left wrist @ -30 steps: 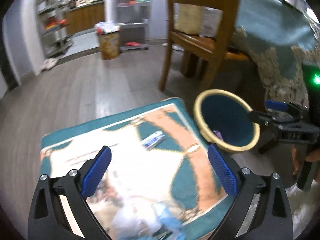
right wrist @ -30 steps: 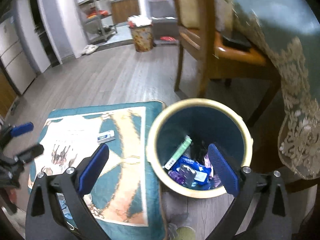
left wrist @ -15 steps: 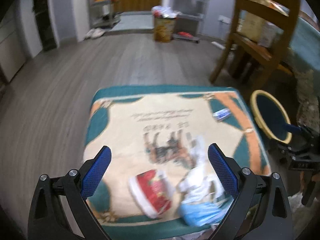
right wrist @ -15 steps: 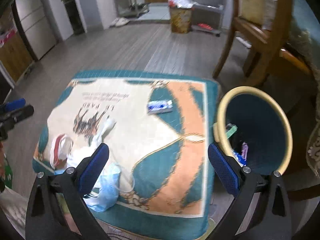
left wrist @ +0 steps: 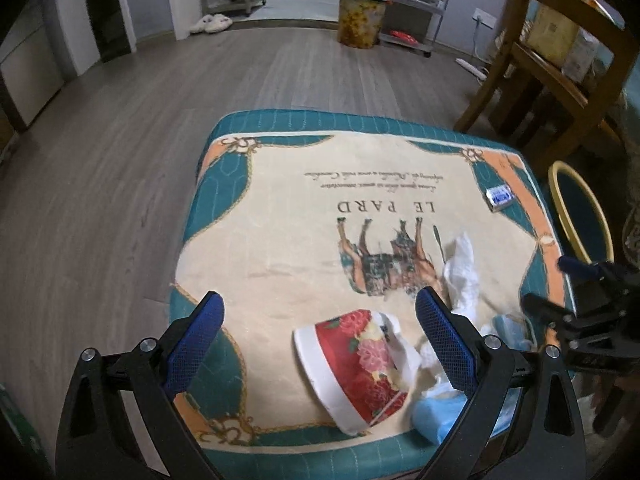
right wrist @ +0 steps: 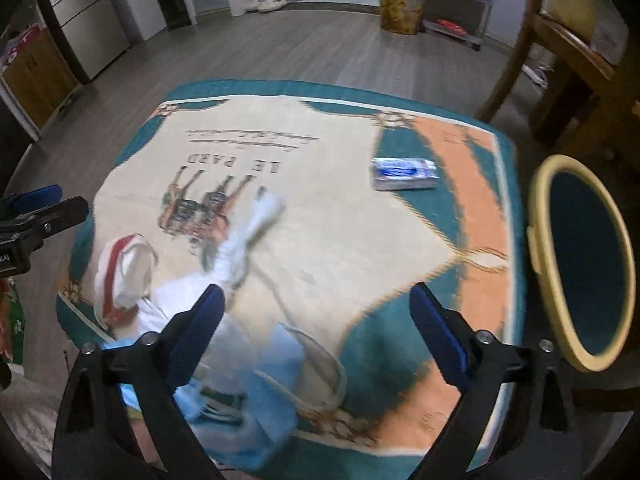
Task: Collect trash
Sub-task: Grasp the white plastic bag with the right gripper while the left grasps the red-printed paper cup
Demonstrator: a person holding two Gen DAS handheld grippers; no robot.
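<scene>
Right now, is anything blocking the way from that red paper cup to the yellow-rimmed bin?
Somewhat. The red paper cup lies tipped over, with crumpled white tissue and a blue mask on the cushion between it and the bin. Lifted over them, nothing visible blocks it.

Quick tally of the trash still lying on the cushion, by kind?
Paper cup, red floral, on its side: 1
Blue face mask: 1
White tissue, crumpled clump, exact number unclear: 1
Small blue-and-white packet: 1
Total: 4 on the cushion
</scene>
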